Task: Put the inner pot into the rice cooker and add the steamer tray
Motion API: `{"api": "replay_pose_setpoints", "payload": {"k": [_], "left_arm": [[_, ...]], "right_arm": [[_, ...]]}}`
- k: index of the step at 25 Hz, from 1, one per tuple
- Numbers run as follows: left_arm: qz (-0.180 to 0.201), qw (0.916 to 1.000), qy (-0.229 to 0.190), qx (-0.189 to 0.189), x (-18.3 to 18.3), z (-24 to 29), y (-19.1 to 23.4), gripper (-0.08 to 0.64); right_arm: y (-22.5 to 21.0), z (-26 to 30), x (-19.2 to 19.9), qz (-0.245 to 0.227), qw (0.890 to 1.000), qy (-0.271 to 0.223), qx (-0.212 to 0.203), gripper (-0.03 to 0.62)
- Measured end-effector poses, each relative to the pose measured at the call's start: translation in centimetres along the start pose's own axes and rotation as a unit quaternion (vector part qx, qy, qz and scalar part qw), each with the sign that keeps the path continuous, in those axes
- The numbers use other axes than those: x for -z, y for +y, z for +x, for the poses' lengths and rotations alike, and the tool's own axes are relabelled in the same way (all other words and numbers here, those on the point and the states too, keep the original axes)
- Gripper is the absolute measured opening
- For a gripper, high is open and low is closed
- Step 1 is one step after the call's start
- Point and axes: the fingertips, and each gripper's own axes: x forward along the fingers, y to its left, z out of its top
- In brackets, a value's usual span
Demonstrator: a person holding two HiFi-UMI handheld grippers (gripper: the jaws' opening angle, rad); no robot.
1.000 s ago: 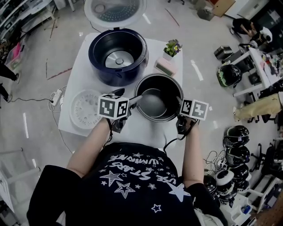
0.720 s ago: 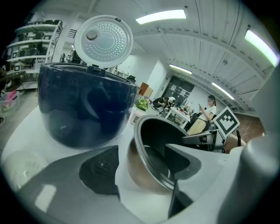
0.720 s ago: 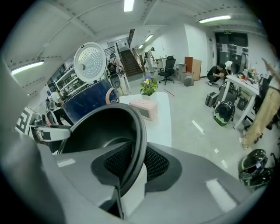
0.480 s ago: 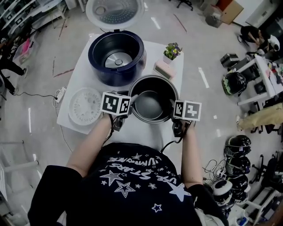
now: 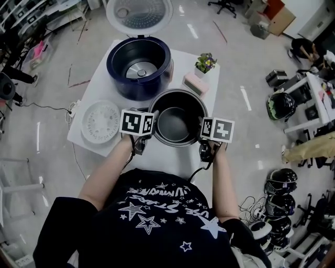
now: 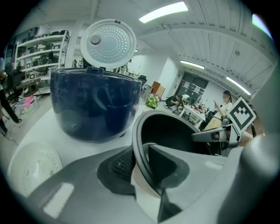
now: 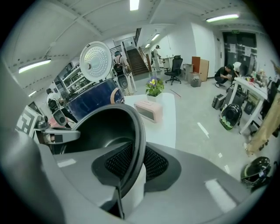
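Note:
The black inner pot (image 5: 178,118) hangs between my two grippers, over the white table (image 5: 100,86) in front of the dark blue rice cooker (image 5: 138,65). The cooker's lid (image 5: 140,13) stands open. My left gripper (image 5: 152,121) is shut on the pot's left rim (image 6: 139,148), one pad inside and one outside. My right gripper (image 5: 201,128) is shut on the right rim (image 7: 139,140); its jaws have just been closing slightly with the rim between them. The white steamer tray (image 5: 101,122) lies flat on the table, left of the pot.
A small potted plant (image 5: 205,63) and a pink clock (image 5: 192,84) stand on the table right of the cooker, just beyond the pot. Helmets (image 5: 280,104) and desks fill the floor to the right. A power strip and cable (image 5: 70,111) lie on the floor at the left.
The pot, held at both rims, has shifted slightly left and toward the cooker. Both grippers have tilted a little with it.

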Motion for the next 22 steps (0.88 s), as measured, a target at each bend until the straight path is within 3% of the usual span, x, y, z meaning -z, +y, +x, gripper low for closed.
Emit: {"api": "replay_pose_setpoints", "payload": {"k": [5,15,22], "left_arm": [[-0.025,0.9996,-0.014,-0.005,0.3,-2.1,-0.4,0.081],[-0.027,0.9941,-0.096,-0.044,-1.7,-8.2,-1.3,0.068],[-0.023,0.988,-0.14,-0.062,-3.6,-12.4,-2.7,0.071]], "right_arm": [[0.6,-1.1,-0.5,-0.005,1.0,-0.019,-0.012,0.087],[3.6,-5.4,-3.3,-0.068,0.993,-0.085,-0.043,0.084],[5.6,-8.5,-5.9,-0.098,0.985,-0.117,-0.086,0.084]]}}
